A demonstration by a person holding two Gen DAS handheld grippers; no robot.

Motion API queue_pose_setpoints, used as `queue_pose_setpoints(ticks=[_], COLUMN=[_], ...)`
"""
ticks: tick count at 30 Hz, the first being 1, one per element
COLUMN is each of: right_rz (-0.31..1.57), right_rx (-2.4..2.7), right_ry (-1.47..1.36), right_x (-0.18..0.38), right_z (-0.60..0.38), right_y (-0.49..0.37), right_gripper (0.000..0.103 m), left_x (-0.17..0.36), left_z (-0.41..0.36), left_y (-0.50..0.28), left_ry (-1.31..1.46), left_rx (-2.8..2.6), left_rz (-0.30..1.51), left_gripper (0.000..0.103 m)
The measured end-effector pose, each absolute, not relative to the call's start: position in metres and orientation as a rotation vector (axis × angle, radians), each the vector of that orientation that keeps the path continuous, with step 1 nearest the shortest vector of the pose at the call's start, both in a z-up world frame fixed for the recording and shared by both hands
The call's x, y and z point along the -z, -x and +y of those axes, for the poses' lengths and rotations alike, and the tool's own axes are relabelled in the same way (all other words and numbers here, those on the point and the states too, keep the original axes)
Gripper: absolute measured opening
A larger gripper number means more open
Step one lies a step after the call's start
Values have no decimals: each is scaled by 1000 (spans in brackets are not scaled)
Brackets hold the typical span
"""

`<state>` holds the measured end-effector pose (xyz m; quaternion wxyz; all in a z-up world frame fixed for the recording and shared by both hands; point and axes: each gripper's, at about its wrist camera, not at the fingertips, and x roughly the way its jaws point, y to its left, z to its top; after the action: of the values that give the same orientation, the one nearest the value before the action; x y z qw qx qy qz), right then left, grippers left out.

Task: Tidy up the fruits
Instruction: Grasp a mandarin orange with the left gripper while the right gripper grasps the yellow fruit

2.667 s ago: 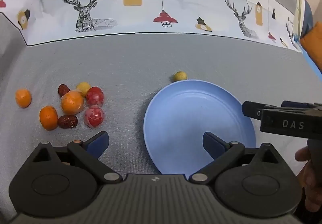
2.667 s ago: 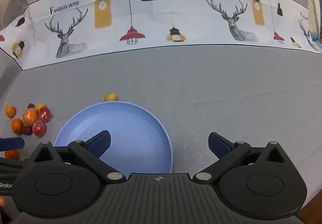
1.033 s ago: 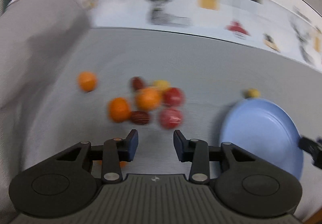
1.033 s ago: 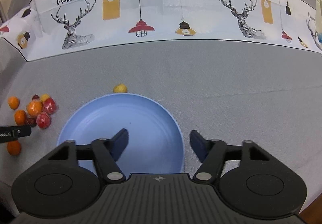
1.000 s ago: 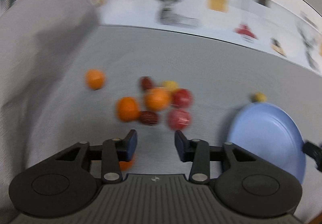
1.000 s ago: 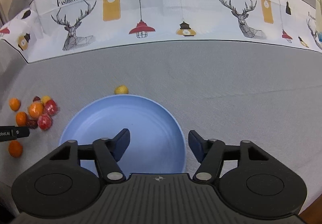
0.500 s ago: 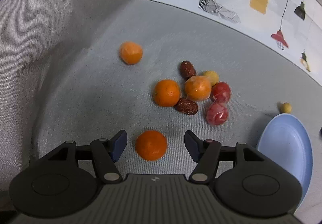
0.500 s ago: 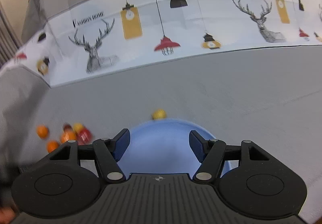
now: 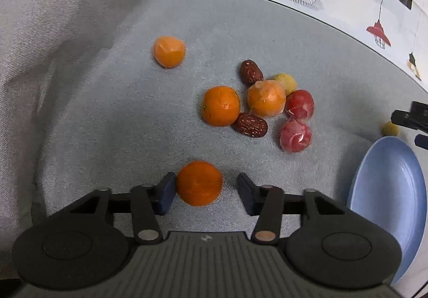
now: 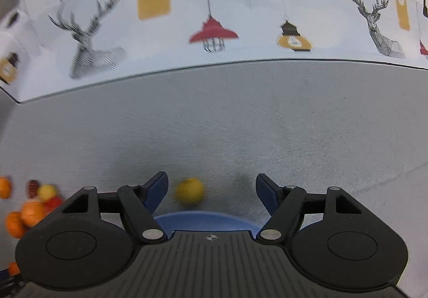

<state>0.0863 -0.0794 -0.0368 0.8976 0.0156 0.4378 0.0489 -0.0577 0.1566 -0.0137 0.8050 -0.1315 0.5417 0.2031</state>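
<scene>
- Left gripper (image 9: 206, 195) is sitting low over the grey cloth-covered worktop (image 9: 112, 116), fingers part-open around a round orange mandarin (image 9: 199, 183); left blue finger pad (image 9: 166, 192) is touching or almost touching the fruit, right pad (image 9: 244, 192) is standing off with a gap of cloth showing. Not clamped.
- Just beyond it a fruit cluster is lying packed tight: a second unwrapped orange mandarin (image 9: 221, 106), a film-wrapped orange fruit (image 9: 266, 98), two wrinkled dark-red dates (image 9: 250, 124) (image 9: 251, 72), two film-wrapped red round fruits (image 9: 299, 104) (image 9: 295, 135), a small yellow fruit (image 9: 286, 81). Members are touching or nearly so.
- A lone wrapped orange fruit (image 9: 169, 51) is lying well apart, up-left of the cluster, bare cloth all round it.
- Open cloth is running left of the cluster up to the rumpled grey fold (image 9: 40, 30); a bare strip is also lying between the cluster and the round light-blue plastic plate (image 9: 388, 191).
- Plate is sitting at the right edge of the left view, empty as far as visible.
- Right gripper (image 10: 211, 192) is hovering past the plate's far rim (image 10: 203, 219), fingers spread wide, holding nothing; a small round yellow fruit (image 10: 189, 190) is lying between them, nearer the left finger, just beyond the rim. View is blurred.
- Wide bare cloth is stretching ahead to the white deer-and-lamp printed backdrop (image 10: 214, 17).
</scene>
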Motion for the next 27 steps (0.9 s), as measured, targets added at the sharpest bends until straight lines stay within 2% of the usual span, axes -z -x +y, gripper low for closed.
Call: queue_pose_setpoints(ticks=[1,2,4,5,7,8,17,22,27], right_rz=[919,936,958,967,959,958,866,875,944], right_rx=[-101,-109,-127,-135,-148,-163,-321,-468,-459], right_ry=[-34,-38,-26,-10,13,12,-60,-50,-5], right_x=[41,46,49,51,50,49,17,3,18], right_z=[-80,-78,-73,-70,-67,-66,-52,-34,-26], right_y=[-90,-92,-95,-96,-97,-96,-83,-75,-77], right_gripper=[74,73,62,51,41,29,28,28,28], left_x=[15,15,15,14,13,12,5,16,17], left_z=[157,156,156,157,157,157,152,157,156], left_y=[56,55,55,54,54,53,53,55,53], left_ry=[275,271,270,270,276,277,285,327,305], left_rx=[-439,-442,-443,-442,-443,-440,-411,-417,-412], left_rz=[1160,1157,1146,1143,1135,1130,1097,1141,1145], left_gripper=[40,40,40,40,40,39,39,40,41])
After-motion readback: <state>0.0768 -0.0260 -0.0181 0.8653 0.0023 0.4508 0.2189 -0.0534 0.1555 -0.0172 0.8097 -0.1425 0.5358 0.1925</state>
